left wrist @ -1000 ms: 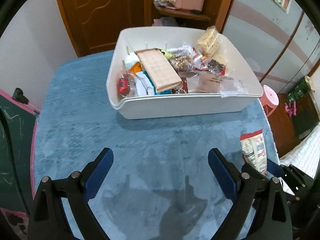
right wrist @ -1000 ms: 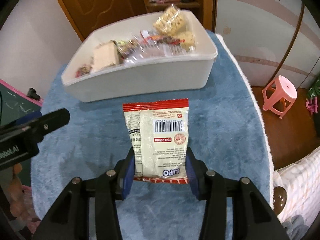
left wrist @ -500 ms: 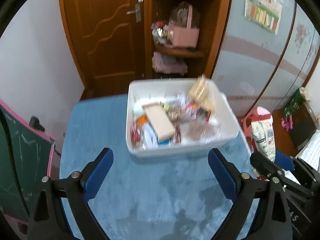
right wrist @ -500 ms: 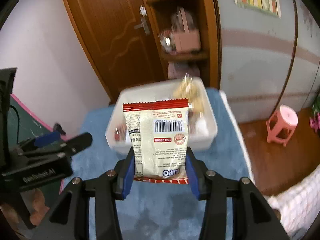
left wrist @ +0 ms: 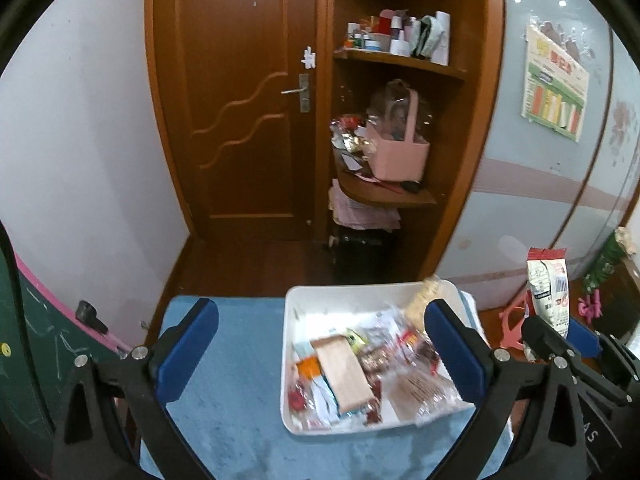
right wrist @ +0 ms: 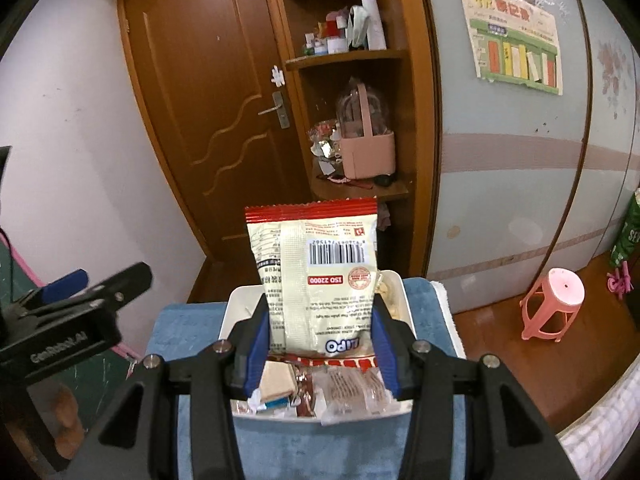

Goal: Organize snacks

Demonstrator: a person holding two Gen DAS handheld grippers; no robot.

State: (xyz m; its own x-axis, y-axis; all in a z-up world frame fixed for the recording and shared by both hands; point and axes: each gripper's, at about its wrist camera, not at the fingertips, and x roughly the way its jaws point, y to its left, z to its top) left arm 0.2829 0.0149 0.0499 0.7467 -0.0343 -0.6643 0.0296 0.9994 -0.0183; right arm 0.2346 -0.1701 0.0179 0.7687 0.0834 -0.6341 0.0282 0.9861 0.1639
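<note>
My right gripper (right wrist: pixel 318 344) is shut on a cream snack packet (right wrist: pixel 316 276) with red ends and a barcode, held upright in the air above the white bin (right wrist: pixel 232 304). The same snack packet (left wrist: pixel 547 292) shows at the right edge of the left wrist view. The white bin (left wrist: pixel 286 360) holds several wrapped snacks, among them a flat tan pack (left wrist: pixel 345 372). My left gripper (left wrist: pixel 320 348) hangs high above the blue mat (left wrist: pixel 228 416); its jaws are opening wide with nothing between them.
The bin stands on a blue plush mat over a small table. Behind are a brown door (left wrist: pixel 240 112) and corner shelves with a pink basket (left wrist: pixel 398 152). A pink stool (right wrist: pixel 554 304) stands on the floor to the right. A green chalkboard (left wrist: pixel 24 340) leans at left.
Both grippers have risen well above the table and tilted up, so the door and shelves fill the views. The packet stays clamped in the right gripper. The left jaws widened slightly.
</note>
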